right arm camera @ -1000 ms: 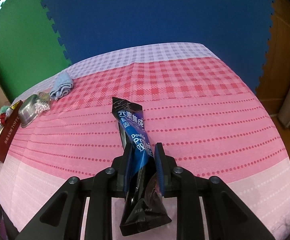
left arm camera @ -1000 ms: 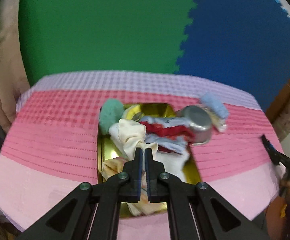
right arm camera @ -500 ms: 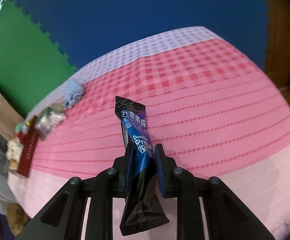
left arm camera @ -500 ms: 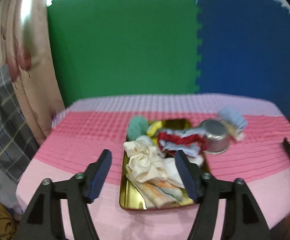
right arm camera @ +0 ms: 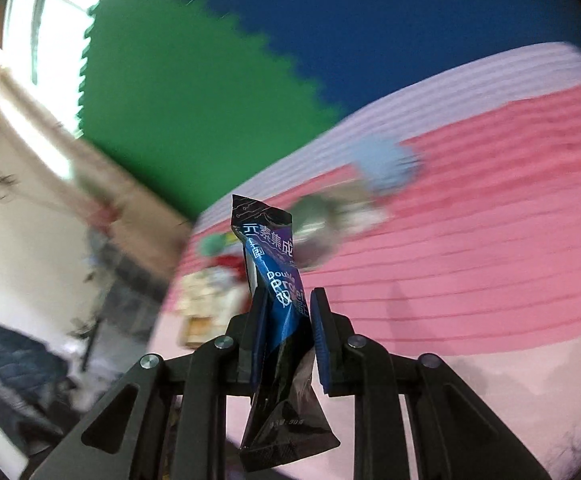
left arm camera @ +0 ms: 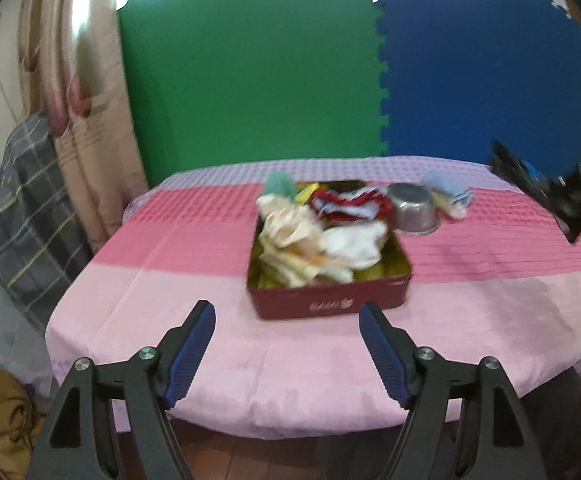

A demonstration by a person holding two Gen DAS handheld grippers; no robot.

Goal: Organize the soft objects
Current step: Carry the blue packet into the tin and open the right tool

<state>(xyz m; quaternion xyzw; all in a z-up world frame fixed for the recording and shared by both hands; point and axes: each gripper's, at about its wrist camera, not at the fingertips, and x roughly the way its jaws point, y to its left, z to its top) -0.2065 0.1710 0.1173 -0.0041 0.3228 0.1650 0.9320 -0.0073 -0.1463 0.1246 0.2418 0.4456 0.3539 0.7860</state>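
Moved: left tool [left arm camera: 286, 338] pulled back from tin [left arm camera: 330, 306], jaws opening, nothing between | cloths [left arm camera: 314, 240] left piled in tin on desk [left arm camera: 170, 312] | right tool [right arm camera: 286, 330] pinching packet [right arm camera: 280, 304] mid-length, raised for carrying.

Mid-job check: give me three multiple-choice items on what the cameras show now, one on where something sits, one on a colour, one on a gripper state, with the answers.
1. Where is the metal bowl?
A. inside the tin
B. on the tablecloth beside the tin's far right corner
C. on the floor

2. What colour is the outside wall of the tin?
A. dark red
B. green
C. white

3. What is the right hand-held gripper doing?
A. gaping open with nothing in it
B. pinching a cream cloth
C. shut on a dark blue snack packet

Answers:
1 B, the bowl stands on the pink cloth just outside the tin.
2 A, its near side shows dark red.
3 C, the snack packet sits clamped between the pads.
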